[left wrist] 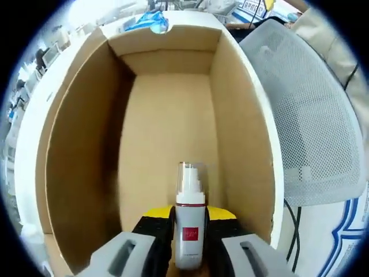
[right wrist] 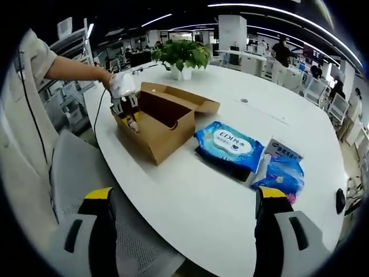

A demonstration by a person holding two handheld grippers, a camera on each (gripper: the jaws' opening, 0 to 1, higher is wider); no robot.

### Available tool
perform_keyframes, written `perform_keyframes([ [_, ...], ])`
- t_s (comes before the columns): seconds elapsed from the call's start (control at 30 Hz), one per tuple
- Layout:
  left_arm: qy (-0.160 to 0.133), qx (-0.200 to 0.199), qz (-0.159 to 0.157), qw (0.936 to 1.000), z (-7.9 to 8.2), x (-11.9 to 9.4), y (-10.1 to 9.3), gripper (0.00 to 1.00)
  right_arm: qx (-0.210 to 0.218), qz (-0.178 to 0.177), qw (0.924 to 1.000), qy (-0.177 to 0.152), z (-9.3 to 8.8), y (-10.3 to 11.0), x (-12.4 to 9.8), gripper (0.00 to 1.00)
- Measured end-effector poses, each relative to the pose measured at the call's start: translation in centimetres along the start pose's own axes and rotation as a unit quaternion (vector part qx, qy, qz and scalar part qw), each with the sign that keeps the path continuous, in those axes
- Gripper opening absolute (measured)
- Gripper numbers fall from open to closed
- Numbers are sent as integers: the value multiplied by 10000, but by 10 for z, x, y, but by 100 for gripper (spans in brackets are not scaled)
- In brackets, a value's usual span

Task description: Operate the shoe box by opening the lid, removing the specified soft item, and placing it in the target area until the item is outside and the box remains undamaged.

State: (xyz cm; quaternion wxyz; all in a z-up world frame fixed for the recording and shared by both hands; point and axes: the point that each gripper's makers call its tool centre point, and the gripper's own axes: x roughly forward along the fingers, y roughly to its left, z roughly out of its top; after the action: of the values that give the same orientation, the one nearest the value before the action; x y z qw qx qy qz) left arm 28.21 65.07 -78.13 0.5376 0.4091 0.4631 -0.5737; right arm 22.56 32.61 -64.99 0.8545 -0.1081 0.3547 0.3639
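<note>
Jaws of left gripper [left wrist: 189,242] clamp a bottle [left wrist: 190,222] just over the open box [left wrist: 81,133] near wall. I'd lift straight, clear of cardboard. Right gripper [right wrist: 183,228] spread, empty, well back from box.

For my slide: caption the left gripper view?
Left gripper grips a small pump bottle above the open cardboard box.

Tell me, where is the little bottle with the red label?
The small silver bottle with a red label and clear cap is clamped in the left claw, low in the left gripper view, over the open brown cardboard shoe box, at its near end.
</note>
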Motion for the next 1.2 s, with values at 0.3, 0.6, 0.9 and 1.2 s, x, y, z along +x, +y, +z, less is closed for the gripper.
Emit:
perform_keyframes([
  [0.3, -87, -46, 204, 9997, 2, 4, 3, 20, 33, 33, 10000, -30, 1, 4, 2, 96],
  [0.6, -262, -160, 539, 9981, 9, 2, 9, 20, 95, 23, 9999, -101, 3, 5, 2, 93],
  [0.9, -455, -276, 676, 9963, 18, -9, 10, 20, 36, 66, 9998, -167, 5, 9, 5, 88],
  [1.2, -821, -268, 881, 9924, 43, -27, 13, 20, 94, 164, 9995, -271, 14, 16, 10, 83],
])
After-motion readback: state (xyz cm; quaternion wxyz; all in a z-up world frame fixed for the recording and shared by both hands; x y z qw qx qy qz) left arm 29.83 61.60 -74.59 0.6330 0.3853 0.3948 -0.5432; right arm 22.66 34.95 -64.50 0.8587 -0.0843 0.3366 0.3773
